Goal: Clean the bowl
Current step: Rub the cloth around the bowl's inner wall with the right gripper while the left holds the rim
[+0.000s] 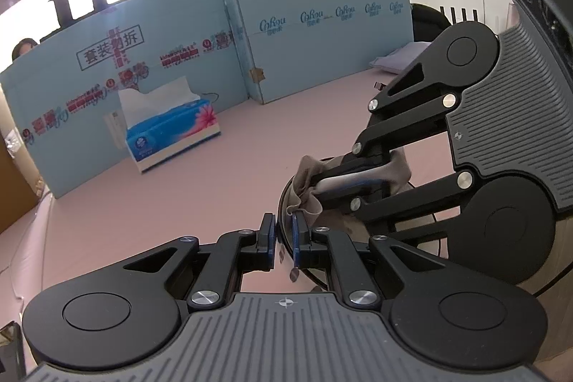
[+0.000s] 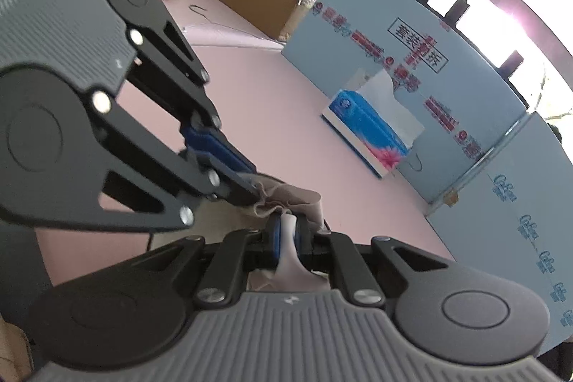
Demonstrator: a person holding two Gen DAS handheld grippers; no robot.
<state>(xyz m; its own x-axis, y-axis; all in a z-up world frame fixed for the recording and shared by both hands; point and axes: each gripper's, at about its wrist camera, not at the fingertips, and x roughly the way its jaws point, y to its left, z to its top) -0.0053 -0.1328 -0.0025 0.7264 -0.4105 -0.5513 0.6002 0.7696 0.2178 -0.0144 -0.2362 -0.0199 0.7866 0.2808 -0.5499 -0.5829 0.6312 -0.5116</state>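
Bowl (image 1: 286, 203): only a dark curved rim shows, low on the pink bench (image 1: 232, 149), mostly hidden behind the claws; its inside cannot be made out. The left claw (image 1: 284, 237) is clamped on that rim, one pad on each side. The right claw (image 2: 285, 238) is clamped on a bunched beige cloth (image 2: 301, 199), which lies against the left claw's tips at the bowl. A tissue box (image 1: 172, 131) stands well apart, by blue cardboard panels (image 1: 322, 52).

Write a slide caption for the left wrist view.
Left gripper pinches the bowl rim while right gripper wipes with cloth.
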